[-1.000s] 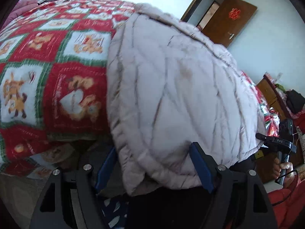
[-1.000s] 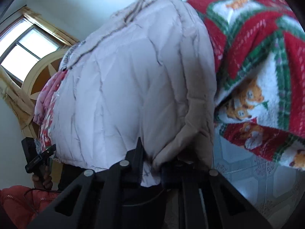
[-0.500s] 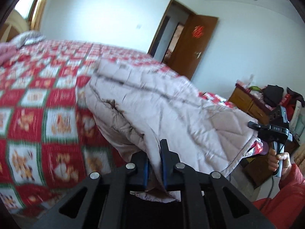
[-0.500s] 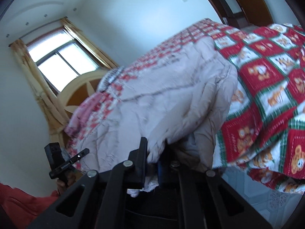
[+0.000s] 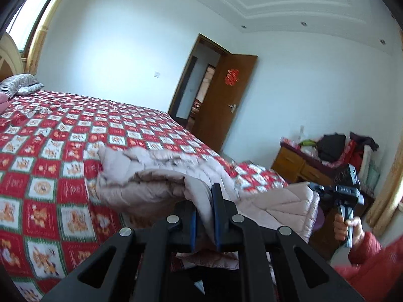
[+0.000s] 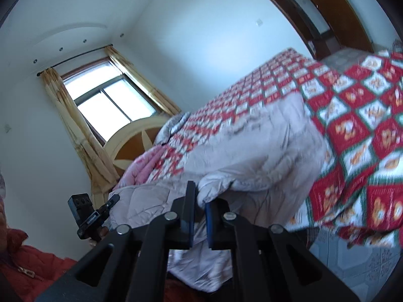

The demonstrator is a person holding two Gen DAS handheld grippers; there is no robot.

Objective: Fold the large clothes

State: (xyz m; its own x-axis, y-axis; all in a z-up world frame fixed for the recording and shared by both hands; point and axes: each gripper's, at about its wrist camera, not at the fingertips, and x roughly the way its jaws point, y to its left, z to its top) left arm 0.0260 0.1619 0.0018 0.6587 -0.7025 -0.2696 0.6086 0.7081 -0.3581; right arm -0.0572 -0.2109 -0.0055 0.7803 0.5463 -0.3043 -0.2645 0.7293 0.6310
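A large pale pink quilted coat (image 5: pixel 156 183) lies across the near corner of a bed with a red, green and white patchwork cover (image 5: pixel 50 151). My left gripper (image 5: pixel 204 201) is shut on the coat's near hem and holds it raised. The coat also shows in the right wrist view (image 6: pixel 252 156), where my right gripper (image 6: pixel 200 198) is shut on another part of its hem. The right gripper also shows at the right of the left wrist view (image 5: pixel 337 193), and the left gripper at the lower left of the right wrist view (image 6: pixel 93 214).
An open brown door (image 5: pixel 226 100) stands beyond the bed. A wooden dresser (image 5: pixel 302 166) piled with clothes stands at the right. A window with yellow curtains (image 6: pixel 108 100) and a rounded headboard (image 6: pixel 136 141) are at the bed's head. Tiled floor (image 6: pixel 365 259) shows beside the bed.
My left gripper has shut on the coat's hem. Both grippers have risen and lifted the hem up off the bed's edge, so the coat is bunching toward the bed.
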